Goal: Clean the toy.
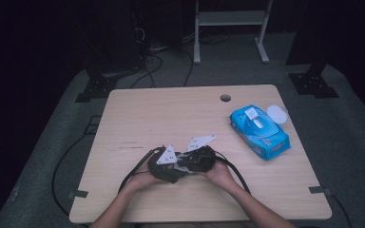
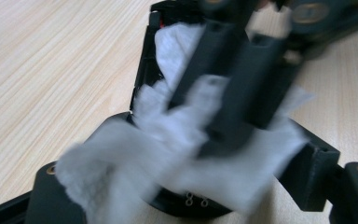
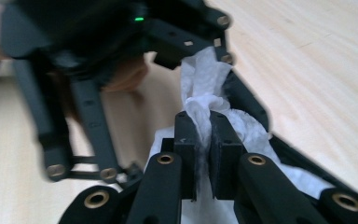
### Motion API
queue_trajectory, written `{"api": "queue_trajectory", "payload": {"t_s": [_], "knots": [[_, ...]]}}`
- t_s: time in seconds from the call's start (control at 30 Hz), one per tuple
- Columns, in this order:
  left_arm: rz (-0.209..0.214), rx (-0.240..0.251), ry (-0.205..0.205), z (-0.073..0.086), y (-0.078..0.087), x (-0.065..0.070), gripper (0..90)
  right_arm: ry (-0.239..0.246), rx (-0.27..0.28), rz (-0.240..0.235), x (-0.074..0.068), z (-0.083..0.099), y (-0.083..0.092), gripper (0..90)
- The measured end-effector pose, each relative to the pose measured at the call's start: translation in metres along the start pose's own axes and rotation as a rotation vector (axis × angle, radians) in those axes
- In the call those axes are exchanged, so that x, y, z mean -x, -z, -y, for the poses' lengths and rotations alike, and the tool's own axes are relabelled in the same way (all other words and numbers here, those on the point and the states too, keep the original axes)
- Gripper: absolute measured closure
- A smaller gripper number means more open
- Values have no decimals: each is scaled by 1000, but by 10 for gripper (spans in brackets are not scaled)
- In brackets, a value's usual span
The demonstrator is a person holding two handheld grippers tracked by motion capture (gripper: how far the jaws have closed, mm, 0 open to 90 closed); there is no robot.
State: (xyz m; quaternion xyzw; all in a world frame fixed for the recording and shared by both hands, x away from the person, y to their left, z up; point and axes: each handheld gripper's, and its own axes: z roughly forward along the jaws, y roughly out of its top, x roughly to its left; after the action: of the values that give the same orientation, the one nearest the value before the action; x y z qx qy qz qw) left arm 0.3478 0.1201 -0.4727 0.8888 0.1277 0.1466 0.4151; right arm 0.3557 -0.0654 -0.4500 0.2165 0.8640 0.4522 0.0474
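Observation:
A white wipe (image 2: pixel 135 158) is bunched between my two grippers, which meet near the front middle of the wooden table (image 1: pixel 171 114). My right gripper (image 3: pixel 203 135) is shut on a fold of the wipe (image 3: pixel 205 74). In the left gripper view it comes in from the top, its blurred black fingers (image 2: pixel 233 88) pressed into the cloth. My left gripper (image 1: pixel 171 167) stands open. The wipe drapes across its wide gap and against one finger (image 2: pixel 314 163), and its pads do not pinch it. A hand holds each gripper, and the right gripper (image 1: pixel 198 159) faces the left one.
A blue pack of wet wipes (image 1: pixel 260 132) lies on the table at the right, its white lid (image 1: pixel 277 113) flipped open. A cable hole (image 1: pixel 225 98) sits near the far edge. Black cables trail from both grippers toward the front edge.

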Motion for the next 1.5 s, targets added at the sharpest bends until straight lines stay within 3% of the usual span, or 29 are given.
{"api": "queue_trajectory", "payload": {"t_s": [0.33, 0.4, 0.6, 0.8, 1.27, 1.5], "knots": [[5, -7, 4, 0, 0, 0, 260, -56, -8, 107, 32, 21, 34, 825], [2, -6, 3, 0, -1, 0, 260, -73, -7, 106, 35, 26, 40, 824], [8, -3, 14, 0, -1, -1, 259, -34, -3, 80, 31, 35, 47, 818], [63, 42, 92, 0, 4, -6, 236, -14, 2, 64, 30, 40, 48, 816], [129, 48, 241, 7, 2, -18, 171, 17, 3, 9, 31, 45, 48, 811], [133, 43, 266, 6, 1, -20, 169, 26, 2, 6, 30, 45, 48, 814]]}}
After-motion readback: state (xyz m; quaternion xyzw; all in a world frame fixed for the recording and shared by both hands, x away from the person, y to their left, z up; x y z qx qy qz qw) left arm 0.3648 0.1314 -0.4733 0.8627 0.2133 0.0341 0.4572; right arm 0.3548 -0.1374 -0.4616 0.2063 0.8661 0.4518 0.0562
